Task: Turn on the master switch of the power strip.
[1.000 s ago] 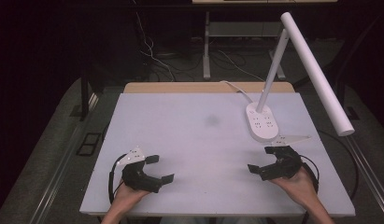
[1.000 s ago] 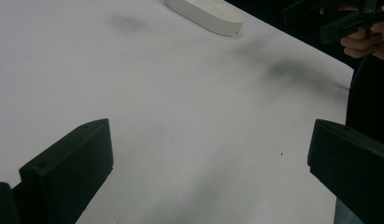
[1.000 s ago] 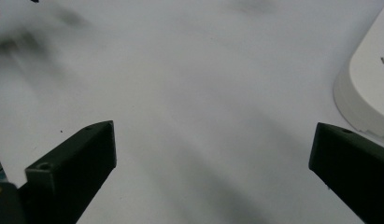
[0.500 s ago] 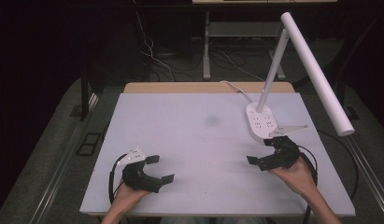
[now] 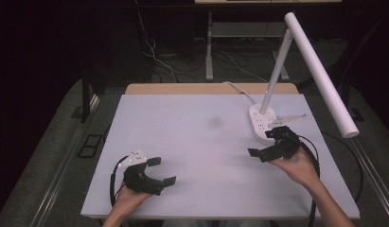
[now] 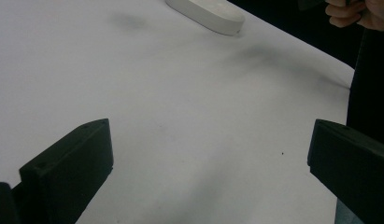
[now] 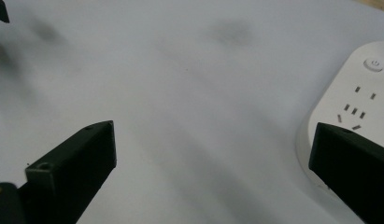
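A white desk lamp stands at the back right of the table; its oval base [image 5: 260, 124] has sockets and a power button, and a long tube head [image 5: 320, 74] slants over the right edge. My right gripper [image 5: 261, 143] hovers open just in front of the base, with nothing between its jaws. In the right gripper view the base [image 7: 353, 107] lies right beside the right jaw, and the gripper [image 7: 213, 163] spans bare table. My left gripper [image 5: 162, 171] rests open near the front left. In its own view the left gripper [image 6: 208, 163] is wide open over bare white surface.
The white tabletop [image 5: 201, 132] has a faint grey smudge [image 5: 214, 122] near its middle. A white cable [image 5: 239, 90] runs from the lamp over the back edge. The lamp head overhangs the right side. The floor behind holds cables and a table leg [image 5: 209, 47].
My right gripper has moved forward and a little left, up to the lamp base. The left gripper has stayed put, open.
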A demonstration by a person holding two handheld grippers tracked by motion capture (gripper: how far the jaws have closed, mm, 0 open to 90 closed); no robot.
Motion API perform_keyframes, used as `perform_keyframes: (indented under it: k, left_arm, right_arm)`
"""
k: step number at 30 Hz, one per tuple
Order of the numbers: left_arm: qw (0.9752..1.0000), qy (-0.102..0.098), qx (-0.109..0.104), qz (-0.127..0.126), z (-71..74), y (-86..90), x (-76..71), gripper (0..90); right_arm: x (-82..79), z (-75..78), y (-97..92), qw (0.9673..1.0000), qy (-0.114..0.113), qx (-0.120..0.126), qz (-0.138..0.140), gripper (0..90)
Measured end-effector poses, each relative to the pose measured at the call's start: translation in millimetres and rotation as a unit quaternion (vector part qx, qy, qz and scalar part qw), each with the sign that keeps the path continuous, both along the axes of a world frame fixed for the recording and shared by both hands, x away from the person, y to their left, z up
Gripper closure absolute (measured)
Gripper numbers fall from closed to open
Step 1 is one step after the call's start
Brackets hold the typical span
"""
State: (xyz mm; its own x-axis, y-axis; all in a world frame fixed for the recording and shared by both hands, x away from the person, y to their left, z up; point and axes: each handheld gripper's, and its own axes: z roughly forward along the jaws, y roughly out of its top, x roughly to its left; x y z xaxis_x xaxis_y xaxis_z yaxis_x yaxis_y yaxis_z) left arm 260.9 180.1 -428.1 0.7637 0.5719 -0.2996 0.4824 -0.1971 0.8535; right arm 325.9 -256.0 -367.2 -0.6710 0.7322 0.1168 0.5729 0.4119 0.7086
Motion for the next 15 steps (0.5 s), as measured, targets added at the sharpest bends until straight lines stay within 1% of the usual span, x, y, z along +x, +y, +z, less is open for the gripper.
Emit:
perform_keyframes:
  k: [1,3,9,11,15]
  left_arm:
    - [1.0000,0.000,0.000,0.000,0.0,0.1,0.0,0.0]
    - [1.0000,0.000,0.000,0.000,0.0,0.1,0.1,0.0]
    - [1.0000,0.001,0.005,-0.003,-0.7,0.1,0.8,0.0]
    - [1.0000,0.001,0.005,-0.003,-0.7,0.1,0.8,0.0]
    - [1.0000,0.001,0.005,-0.003,-0.7,-0.1,0.7,0.0]
  right_arm:
    - [0.0,0.0,0.0,1.0000,0.000,0.000,0.000,0.2]
    - [5.1,1.8,0.6,1.0000,-0.002,-0.006,0.000,0.2]
    - [12.8,4.4,0.9,1.0000,-0.002,-0.007,-0.004,0.2]
    - [17.5,7.4,1.2,0.9999,-0.006,-0.010,-0.003,0.2]
    - [21.5,10.1,1.2,0.9999,-0.010,-0.012,-0.002,0.2]
